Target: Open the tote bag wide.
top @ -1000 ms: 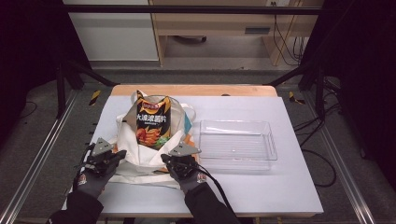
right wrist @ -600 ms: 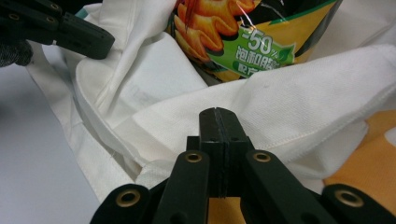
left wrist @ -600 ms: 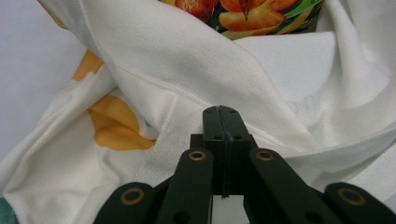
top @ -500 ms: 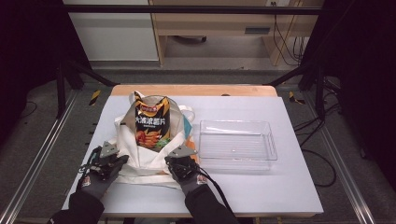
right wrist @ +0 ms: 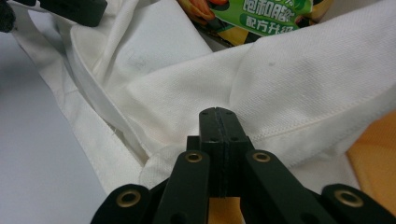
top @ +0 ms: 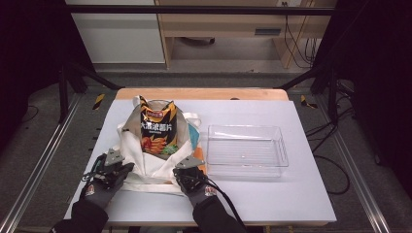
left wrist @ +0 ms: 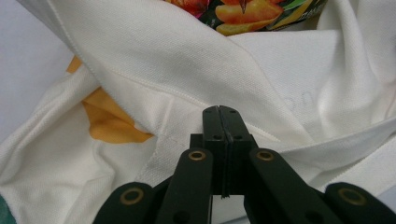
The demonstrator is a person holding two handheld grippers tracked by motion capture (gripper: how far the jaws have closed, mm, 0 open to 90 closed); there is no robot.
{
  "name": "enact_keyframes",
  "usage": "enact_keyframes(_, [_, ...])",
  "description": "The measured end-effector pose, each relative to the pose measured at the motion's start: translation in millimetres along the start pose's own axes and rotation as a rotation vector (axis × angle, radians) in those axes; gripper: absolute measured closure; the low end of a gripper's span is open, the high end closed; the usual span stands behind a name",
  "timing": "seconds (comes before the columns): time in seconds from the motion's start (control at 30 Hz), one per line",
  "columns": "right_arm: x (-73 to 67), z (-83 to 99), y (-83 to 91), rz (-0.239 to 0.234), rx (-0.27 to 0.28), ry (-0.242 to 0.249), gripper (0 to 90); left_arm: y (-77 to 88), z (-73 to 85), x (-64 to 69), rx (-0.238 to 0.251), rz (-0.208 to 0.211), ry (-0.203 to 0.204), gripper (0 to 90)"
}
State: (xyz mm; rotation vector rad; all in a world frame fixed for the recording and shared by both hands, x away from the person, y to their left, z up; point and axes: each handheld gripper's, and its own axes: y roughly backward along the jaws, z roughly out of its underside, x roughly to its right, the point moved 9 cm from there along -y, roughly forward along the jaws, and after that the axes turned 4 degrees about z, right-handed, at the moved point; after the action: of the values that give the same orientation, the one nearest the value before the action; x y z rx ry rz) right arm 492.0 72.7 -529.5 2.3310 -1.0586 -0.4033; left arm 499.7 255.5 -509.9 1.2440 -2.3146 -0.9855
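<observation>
1. Both of my tools were fully closed: the left hand-held gripper (top: 112,167) and the right hand-held gripper (top: 188,169) each had jaws pressed flat together, tips against the white tote bag (top: 150,167). Whether any cloth was actually pinched between them I could not tell.
2. The tote bag lay slumped on the desk (top: 252,204), its mouth open, with the chip packet (top: 156,128) standing inside it and leaning toward the far edge.
3. My worry was that closed jaws would merely push the canvas (left wrist: 154,60); soft cloth could bunch or slide under them, dragging the bag toward me.
4. If only one layer were caught, the mouth might fold shut over the chip packet and crumple it.
5. An uneven pull from one side could tip the packet out of the bag, toward the clear plastic tray (top: 248,150) just beside the bag.
6. The desk was smooth and pale, offering the bag little grip; a wooden strip (top: 201,93) ran beyond the bag.
7. Further beyond the bag stood pale cabinets (top: 116,34) on a grey floor, with cables (top: 335,145) trailing past the tray and dark surroundings.
</observation>
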Motion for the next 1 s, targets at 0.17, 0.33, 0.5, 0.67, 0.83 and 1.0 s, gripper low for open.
enact_keyframes(0.17, [-1.5,3.3,0.3,0.001,-0.009,0.007,90.0,1.6,2.8,1.4,-0.011,-0.001,0.001,89.2])
enact_keyframes(0.33, [-3.0,7.6,-1.2,-0.006,-0.022,0.016,90.0,1.5,4.1,2.1,-0.014,0.003,-0.003,89.1])
enact_keyframes(0.5, [-3.3,9.4,-2.5,-0.01,-0.035,0.015,90.0,4.1,1.5,2.5,-0.002,0.013,0.003,86.7])
enact_keyframes(0.67, [-3.8,10.4,-4.3,-0.009,-0.035,0.016,90.0,17.5,-20.4,-0.2,0.074,-0.009,-0.002,81.0])
enact_keyframes(0.83, [-4.4,11.2,-5.1,-0.006,-0.035,0.017,90.0,21.6,-49.0,-22.1,0.152,-0.051,0.043,81.2])
enact_keyframes(1.0, [-4.4,11.2,-5.1,-0.006,-0.03,0.023,90.0,0.4,-54.1,-49.4,0.124,-0.112,0.08,82.7])
